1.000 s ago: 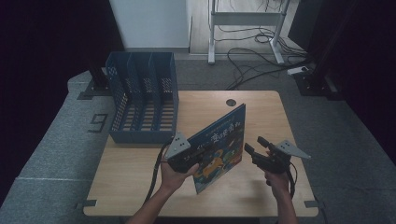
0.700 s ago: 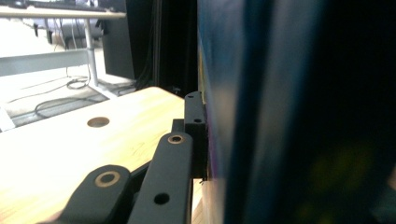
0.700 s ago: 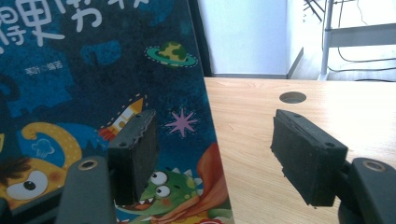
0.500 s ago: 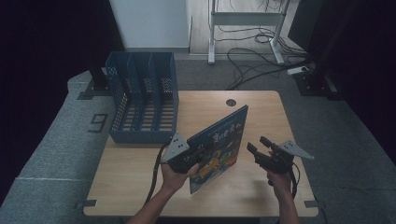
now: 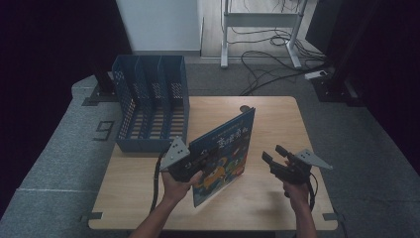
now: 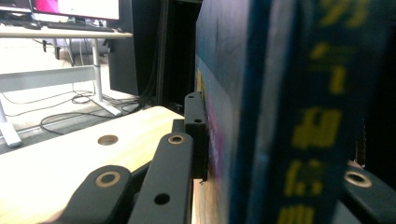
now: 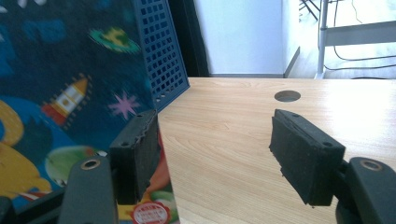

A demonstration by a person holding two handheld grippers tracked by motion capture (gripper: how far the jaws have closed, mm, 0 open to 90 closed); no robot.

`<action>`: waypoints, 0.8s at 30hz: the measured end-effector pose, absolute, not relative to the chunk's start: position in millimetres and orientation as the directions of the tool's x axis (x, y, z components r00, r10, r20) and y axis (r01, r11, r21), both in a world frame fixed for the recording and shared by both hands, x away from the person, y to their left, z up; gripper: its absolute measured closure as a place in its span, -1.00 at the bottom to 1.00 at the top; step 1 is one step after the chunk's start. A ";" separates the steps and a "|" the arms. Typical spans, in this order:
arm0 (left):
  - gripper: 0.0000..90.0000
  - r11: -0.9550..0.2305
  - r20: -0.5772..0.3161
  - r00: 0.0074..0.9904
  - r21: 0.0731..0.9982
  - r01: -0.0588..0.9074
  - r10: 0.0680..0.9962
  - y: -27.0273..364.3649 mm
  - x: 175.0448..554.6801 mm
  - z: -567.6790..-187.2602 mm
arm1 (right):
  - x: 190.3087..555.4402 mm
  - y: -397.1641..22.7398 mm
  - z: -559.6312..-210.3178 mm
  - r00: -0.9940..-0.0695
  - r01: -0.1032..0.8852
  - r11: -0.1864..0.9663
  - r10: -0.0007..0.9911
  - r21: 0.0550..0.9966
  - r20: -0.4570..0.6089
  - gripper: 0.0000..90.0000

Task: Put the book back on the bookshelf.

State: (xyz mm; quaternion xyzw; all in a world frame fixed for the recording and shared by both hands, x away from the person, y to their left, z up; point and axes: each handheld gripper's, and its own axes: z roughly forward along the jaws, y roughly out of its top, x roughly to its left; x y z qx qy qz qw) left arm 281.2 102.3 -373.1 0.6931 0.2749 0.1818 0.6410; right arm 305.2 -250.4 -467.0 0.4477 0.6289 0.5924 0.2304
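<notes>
**Book held on edge, left fingers clamped on it**

At the left of the counter (image 5: 148,198), near its far edge, stands a blue rack (image 5: 151,106) with its open slots facing up, its front wall just short of the left gripper (image 5: 190,161).

That gripper sits in the person's left hand (image 5: 176,186), and its fingers (image 6: 196,126) are clamped on the book (image 5: 223,153), one on each cover, near the spine. In the left gripper view the spine with its yellow lettering stands right in front of the camera, and a black finger presses flat against the cover. The book stands tilted on its lower corner near the middle of the counter, its upper corner pointing toward the far edge. Its cover, dark blue with a rocket and planets, faces the right gripper (image 5: 277,156).

The right gripper lies just beside the book, in the right hand (image 5: 297,191). Its fingers (image 7: 306,156) stand apart with nothing between them: bare wood shows in the gap, and the left one is close to the cover; whether it touches I cannot tell.

A round hole (image 5: 244,108) sits in the counter beyond the book.
</notes>
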 end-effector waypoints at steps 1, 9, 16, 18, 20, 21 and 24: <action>0.83 -0.023 -0.102 0.781 0.989 0.148 0.616 104.3 280.5 -371.9 | 305.1 -250.3 -467.2 -0.492 0.290 -0.104 0.836 0.951 0.242 -0.28; 0.83 -0.008 -0.104 0.769 0.990 0.140 0.630 120.3 279.5 -361.0 | 306.0 -249.8 -469.2 -0.488 0.296 -0.098 0.839 0.950 0.239 -0.28; 0.83 0.015 -0.106 0.759 0.992 0.126 0.643 137.6 277.5 -351.6 | 308.0 -251.2 -473.3 -0.484 0.312 -0.095 0.841 0.945 0.244 -0.28; 0.83 0.025 -0.118 0.755 0.991 0.134 0.645 143.1 278.1 -350.1 | 308.6 -251.3 -474.4 -0.484 0.317 -0.090 0.841 0.944 0.243 -0.29; 0.83 0.032 -0.128 0.752 0.989 0.141 0.646 148.2 279.4 -348.4 | 309.1 -250.8 -475.5 -0.484 0.320 -0.085 0.842 0.943 0.240 -0.29; 0.83 0.032 -0.131 0.754 0.989 0.145 0.643 150.4 280.2 -347.1 | 309.6 -250.3 -476.5 -0.483 0.323 -0.081 0.842 0.943 0.238 -0.29; 0.83 0.028 -0.136 0.754 0.988 0.154 0.642 155.3 280.9 -342.8 | 311.4 -249.6 -479.6 -0.480 0.334 -0.073 0.845 0.940 0.236 -0.29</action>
